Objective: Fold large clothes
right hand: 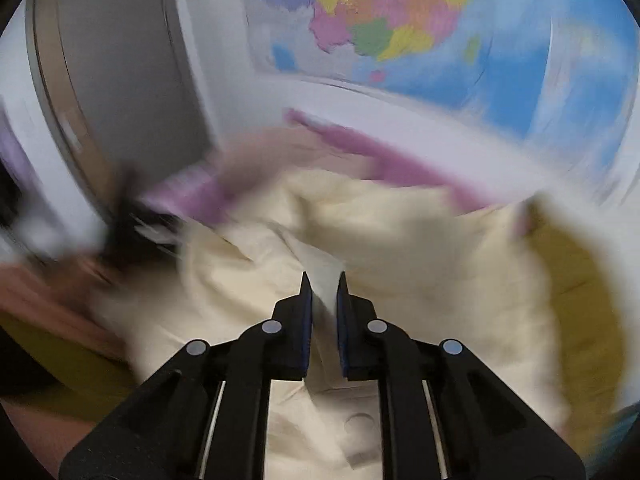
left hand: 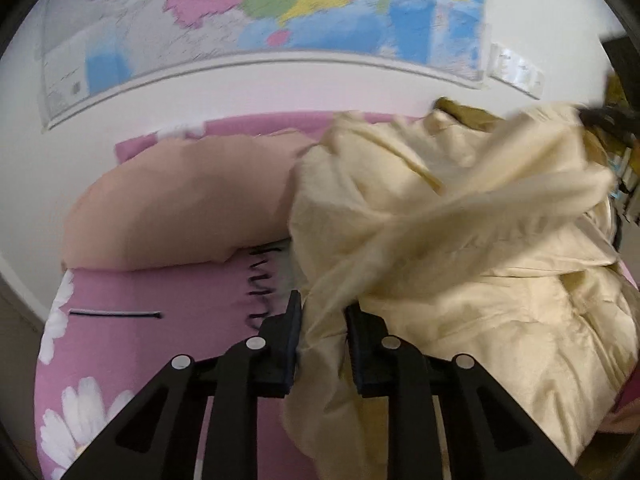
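A large cream jacket [left hand: 460, 248] with a mustard-yellow lining is bunched up and lifted above the pink bed. My left gripper [left hand: 323, 308] is shut on a fold of its cream fabric at its left edge. My right gripper [right hand: 323, 286] is shut on another fold of the same jacket [right hand: 420, 248]; this view is motion-blurred. The right gripper also shows in the left wrist view [left hand: 612, 120] at the far right, behind the cloth. The mustard lining [right hand: 580, 280] shows at the right.
A pink bedsheet [left hand: 160, 320] with white daisies covers the bed. A beige pillow [left hand: 180, 208] lies at its head. A colourful wall map [left hand: 260, 20] hangs behind. A door frame [right hand: 60, 120] stands at the left of the right wrist view.
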### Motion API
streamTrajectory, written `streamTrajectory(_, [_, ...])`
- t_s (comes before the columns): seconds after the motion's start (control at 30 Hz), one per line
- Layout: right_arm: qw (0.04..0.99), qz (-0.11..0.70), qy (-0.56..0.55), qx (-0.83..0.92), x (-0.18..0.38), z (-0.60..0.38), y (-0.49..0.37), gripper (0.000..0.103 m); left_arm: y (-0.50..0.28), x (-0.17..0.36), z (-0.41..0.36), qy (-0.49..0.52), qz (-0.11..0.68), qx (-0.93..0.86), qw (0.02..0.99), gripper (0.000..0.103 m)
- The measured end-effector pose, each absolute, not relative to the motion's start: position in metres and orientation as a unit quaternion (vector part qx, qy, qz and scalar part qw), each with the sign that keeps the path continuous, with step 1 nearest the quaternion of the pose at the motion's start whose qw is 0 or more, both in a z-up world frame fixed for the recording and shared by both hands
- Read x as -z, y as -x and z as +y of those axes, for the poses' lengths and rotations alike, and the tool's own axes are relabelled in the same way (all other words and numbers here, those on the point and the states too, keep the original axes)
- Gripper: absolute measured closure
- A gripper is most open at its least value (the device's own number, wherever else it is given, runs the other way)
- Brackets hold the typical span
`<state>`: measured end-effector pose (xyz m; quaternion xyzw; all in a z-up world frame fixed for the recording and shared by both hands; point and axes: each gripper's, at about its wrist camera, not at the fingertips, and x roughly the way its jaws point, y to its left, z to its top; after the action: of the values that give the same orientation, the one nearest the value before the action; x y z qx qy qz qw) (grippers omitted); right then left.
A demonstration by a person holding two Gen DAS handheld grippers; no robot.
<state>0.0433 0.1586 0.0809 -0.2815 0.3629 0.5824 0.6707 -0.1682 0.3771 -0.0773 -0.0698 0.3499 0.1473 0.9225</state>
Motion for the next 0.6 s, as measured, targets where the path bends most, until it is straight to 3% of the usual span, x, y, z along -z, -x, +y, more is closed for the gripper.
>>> streamTrajectory(0.13, [0.633, 0.435, 0.382, -0.513, -0.019, 0.160, -0.048, 0.087, 0.159, 0.089, 0.347, 0.000, 0.365, -0.160, 0.917, 0.078])
streamTrajectory(0.2, [0.624, 0.453, 0.400, -0.495, 0.005, 0.158, -0.050, 0.065, 0.156, 0.097, 0.345, -0.003, 0.373, -0.155, 0.915, 0.077])
streamTrajectory(0.23, [0.627, 0.455, 0.383, -0.503, 0.005, 0.164, -0.051, 0.062, 0.157, 0.098, 0.346, -0.002, 0.376, -0.153, 0.914, 0.077])
streamTrajectory(0.3, [0.641, 0.448, 0.317, -0.537, -0.010, 0.165, -0.058, 0.037, 0.161, 0.098, 0.349, -0.002, 0.373, -0.155, 0.915, 0.077])
streamTrajectory(0.43, [0.627, 0.420, 0.190, -0.628, -0.044, 0.201, -0.060, 0.035, 0.165, 0.098, 0.351, 0.003, 0.372, -0.154, 0.915, 0.075])
streamTrajectory(0.6, [0.580, 0.468, 0.155, -0.648, -0.007, 0.293, -0.055, 0.035, 0.165, 0.101, 0.351, 0.006, 0.373, -0.155, 0.915, 0.075])
